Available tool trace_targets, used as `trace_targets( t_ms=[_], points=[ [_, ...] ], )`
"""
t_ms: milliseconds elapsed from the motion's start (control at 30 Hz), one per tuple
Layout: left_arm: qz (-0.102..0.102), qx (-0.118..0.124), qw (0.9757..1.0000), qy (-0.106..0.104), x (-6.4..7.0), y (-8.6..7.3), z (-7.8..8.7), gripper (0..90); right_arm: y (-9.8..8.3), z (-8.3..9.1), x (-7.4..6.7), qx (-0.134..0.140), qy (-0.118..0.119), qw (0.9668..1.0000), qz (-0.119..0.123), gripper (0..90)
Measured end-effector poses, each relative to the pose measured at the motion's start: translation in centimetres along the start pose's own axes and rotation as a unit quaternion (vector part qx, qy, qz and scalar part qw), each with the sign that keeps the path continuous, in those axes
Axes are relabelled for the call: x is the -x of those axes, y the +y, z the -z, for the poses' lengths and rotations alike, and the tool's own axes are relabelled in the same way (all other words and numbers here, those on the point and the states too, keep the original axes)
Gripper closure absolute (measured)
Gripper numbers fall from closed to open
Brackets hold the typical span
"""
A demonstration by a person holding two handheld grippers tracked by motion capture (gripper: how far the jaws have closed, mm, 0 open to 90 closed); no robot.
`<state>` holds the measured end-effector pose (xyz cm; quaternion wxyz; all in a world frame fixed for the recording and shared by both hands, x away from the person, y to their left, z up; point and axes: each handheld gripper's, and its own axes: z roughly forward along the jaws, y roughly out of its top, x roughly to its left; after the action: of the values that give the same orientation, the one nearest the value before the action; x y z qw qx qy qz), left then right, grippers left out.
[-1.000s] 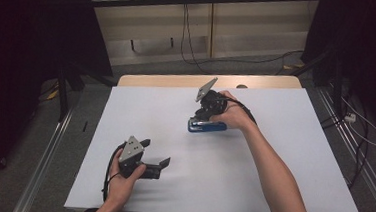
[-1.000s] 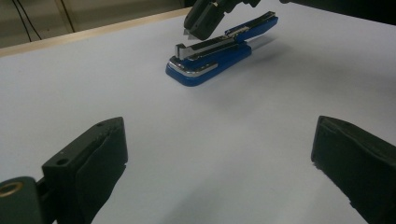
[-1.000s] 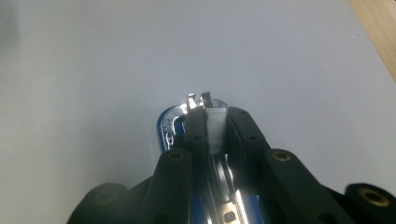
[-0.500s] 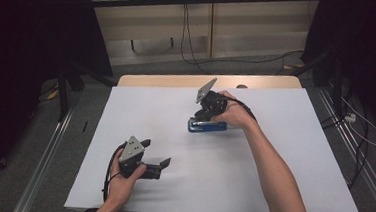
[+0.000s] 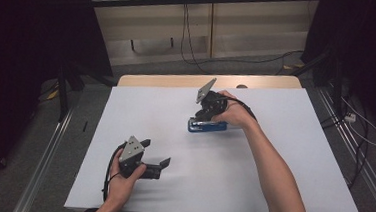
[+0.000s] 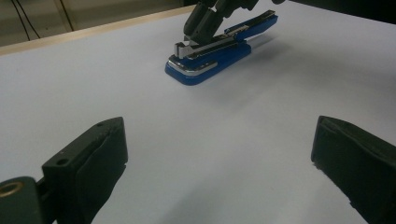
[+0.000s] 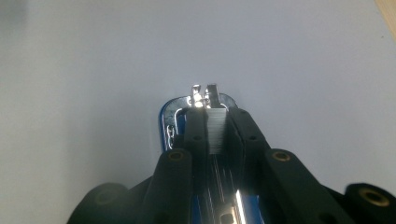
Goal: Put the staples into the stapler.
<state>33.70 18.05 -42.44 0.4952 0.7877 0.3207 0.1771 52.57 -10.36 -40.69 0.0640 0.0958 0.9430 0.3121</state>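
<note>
Nothing moved: right gripper (image 5: pixel 206 118) stays clamped on stapler (image 5: pixel 207 126).

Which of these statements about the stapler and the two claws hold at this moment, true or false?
1. The right claw is shut on the blue stapler. True.
2. The left claw holds the stapler. False: its jaws stand open with nothing between them, apart from the stapler.
3. The stapler lies on the white table. True.
4. The stapler is red. False: it is blue with metal parts.
5. The left claw is nearer the person than the right claw. True.
</note>
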Motion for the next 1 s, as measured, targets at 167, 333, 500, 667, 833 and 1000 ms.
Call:
trace_targets(
  t_ms=[167, 333, 500, 667, 833, 1000],
  points=[
    [-0.001, 0.001, 1.0, 0.0, 0.0, 0.0, 0.01, 3.9, -0.13, 0.11, 0.06, 0.0, -0.001, 1.0, 0.002, 79.4],
    [-0.002, 0.002, 1.0, 0.0, 0.01, 0.02, 0.01, 3.9, -0.17, 0.07, -0.01, -0.002, 0.001, 0.9999, 0.011, 79.4],
    [-0.001, 0.001, 1.0, 0.001, -0.03, 0.01, 0.02, 3.9, -0.1, -0.02, -0.13, 0.001, 0.004, 0.9998, 0.018, 79.4],
    [0.0, 0.002, 1.0, 0.0, 0.02, 0.0, 0.01, 3.8, -0.07, -0.12, -0.15, 0.001, 0.005, 0.9998, 0.02, 79.4],
    [0.0, 0.002, 1.0, 0.0, 0.01, 0.0, 0.01, 3.9, -0.11, -0.15, -0.17, 0.001, 0.007, 0.9997, 0.025, 79.4],
    [-0.002, 0.002, 1.0, 0.0, 0.02, 0.01, 0.0, 3.9, -0.03, -0.2, -0.18, 0.002, 0.007, 0.9996, 0.026, 79.4]
  ],
)
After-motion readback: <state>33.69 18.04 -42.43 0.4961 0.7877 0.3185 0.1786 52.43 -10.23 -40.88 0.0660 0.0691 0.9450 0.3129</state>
